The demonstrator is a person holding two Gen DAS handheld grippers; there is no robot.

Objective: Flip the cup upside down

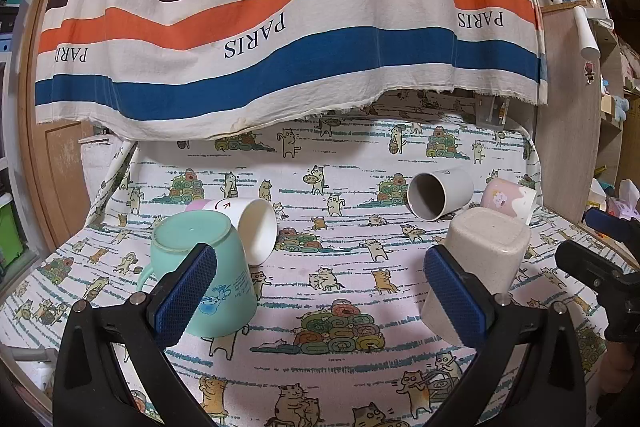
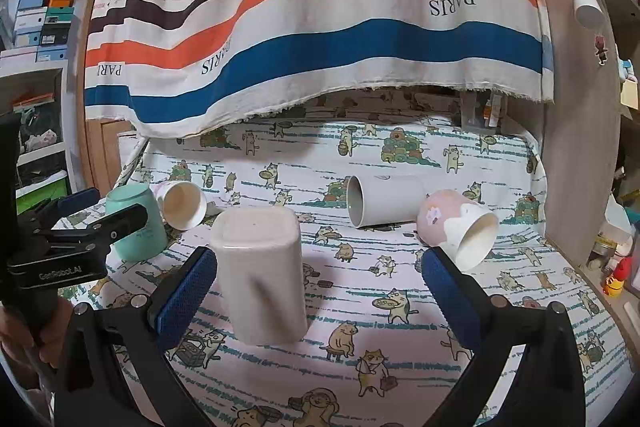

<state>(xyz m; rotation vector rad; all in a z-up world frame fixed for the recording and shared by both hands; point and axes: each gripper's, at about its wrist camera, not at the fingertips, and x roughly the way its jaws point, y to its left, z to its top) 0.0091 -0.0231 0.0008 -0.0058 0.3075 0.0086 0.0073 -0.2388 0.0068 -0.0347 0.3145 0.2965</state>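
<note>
Several cups sit on the cat-print cloth. A mint mug and a beige square cup stand upside down. A white cup with a pink band, a grey cup and a pink-and-white cup lie on their sides. My left gripper is open and empty between the mint mug and the beige cup. My right gripper is open and empty, with the beige cup just inside its left finger.
A striped "PARIS" cloth hangs over the back of the table. A wooden cabinet side stands at the right edge, with shelves of clutter beyond. The left gripper's body shows at the left of the right wrist view.
</note>
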